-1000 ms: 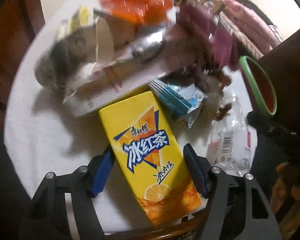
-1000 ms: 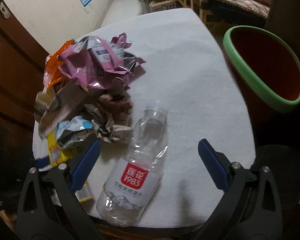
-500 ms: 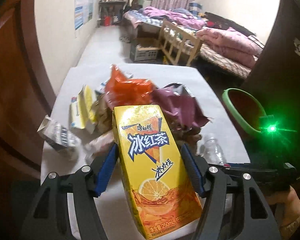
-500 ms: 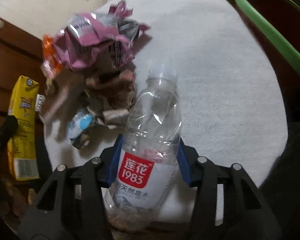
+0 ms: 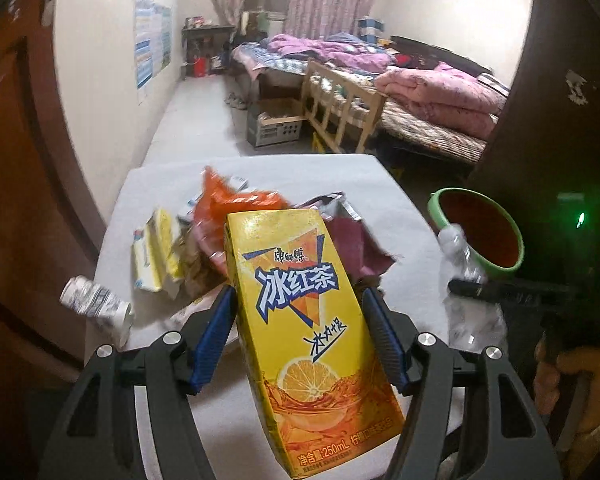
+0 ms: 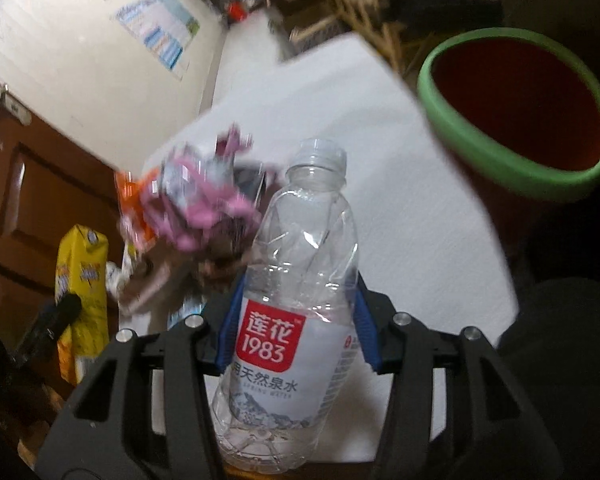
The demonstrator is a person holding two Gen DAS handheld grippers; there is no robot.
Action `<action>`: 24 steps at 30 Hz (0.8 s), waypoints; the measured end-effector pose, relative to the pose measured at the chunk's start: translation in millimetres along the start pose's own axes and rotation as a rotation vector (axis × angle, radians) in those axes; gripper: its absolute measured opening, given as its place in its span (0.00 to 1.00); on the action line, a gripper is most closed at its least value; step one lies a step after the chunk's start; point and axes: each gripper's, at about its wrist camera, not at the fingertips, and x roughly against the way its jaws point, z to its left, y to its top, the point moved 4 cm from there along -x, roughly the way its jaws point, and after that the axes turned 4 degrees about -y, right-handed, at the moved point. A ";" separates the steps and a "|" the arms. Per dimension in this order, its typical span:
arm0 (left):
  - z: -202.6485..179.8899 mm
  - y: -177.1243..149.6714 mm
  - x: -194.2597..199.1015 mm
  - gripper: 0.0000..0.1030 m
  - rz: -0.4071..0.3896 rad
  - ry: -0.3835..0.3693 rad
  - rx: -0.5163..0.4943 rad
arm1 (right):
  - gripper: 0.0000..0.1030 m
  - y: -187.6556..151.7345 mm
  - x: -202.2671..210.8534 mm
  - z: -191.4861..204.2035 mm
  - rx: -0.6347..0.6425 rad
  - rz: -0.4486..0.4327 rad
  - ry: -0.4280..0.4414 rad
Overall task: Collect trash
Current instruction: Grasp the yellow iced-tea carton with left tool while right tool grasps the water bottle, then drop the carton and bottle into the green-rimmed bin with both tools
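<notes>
Yellow tea carton [image 5: 306,332] sat clamped in the left tongs [image 5: 300,332], lifted above the white surface [image 5: 400,200]. The right tongs [image 6: 296,332] gripped a crumpled clear water bottle [image 6: 296,300], raised near the green-rimmed bin [image 6: 512,112] beside that surface. Wrappers [image 5: 240,216], blurred and seemingly crumpled, lay heaped on the surface.

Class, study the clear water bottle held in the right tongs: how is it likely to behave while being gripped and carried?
The water bottle looks empty, so it is probably very light. Its wall is already creased and dented, suggesting thin plastic that may buckle further where the right tongs squeeze it. The smooth, round body could slip or twist in the grip if tilted.
</notes>
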 end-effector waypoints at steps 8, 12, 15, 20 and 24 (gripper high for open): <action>-71.9 38.4 -36.3 0.60 -0.009 -0.181 -0.089 | 0.46 73.6 50.0 -63.6 -0.063 -0.239 -0.127; -117.5 60.0 -58.5 0.60 -0.021 -0.235 -0.161 | 0.47 115.4 65.2 -101.0 -0.061 -0.335 -0.217; -150.2 79.1 -77.7 0.60 -0.029 -0.275 -0.197 | 0.63 133.0 66.4 -117.8 -0.050 -0.367 -0.265; -205.4 112.1 -98.5 0.60 -0.050 -0.354 -0.250 | 0.80 123.0 97.2 -148.8 -0.151 -0.529 -0.387; -255.9 132.4 -122.3 0.62 -0.045 -0.416 -0.330 | 0.80 96.4 118.3 -176.5 -0.231 -0.568 -0.454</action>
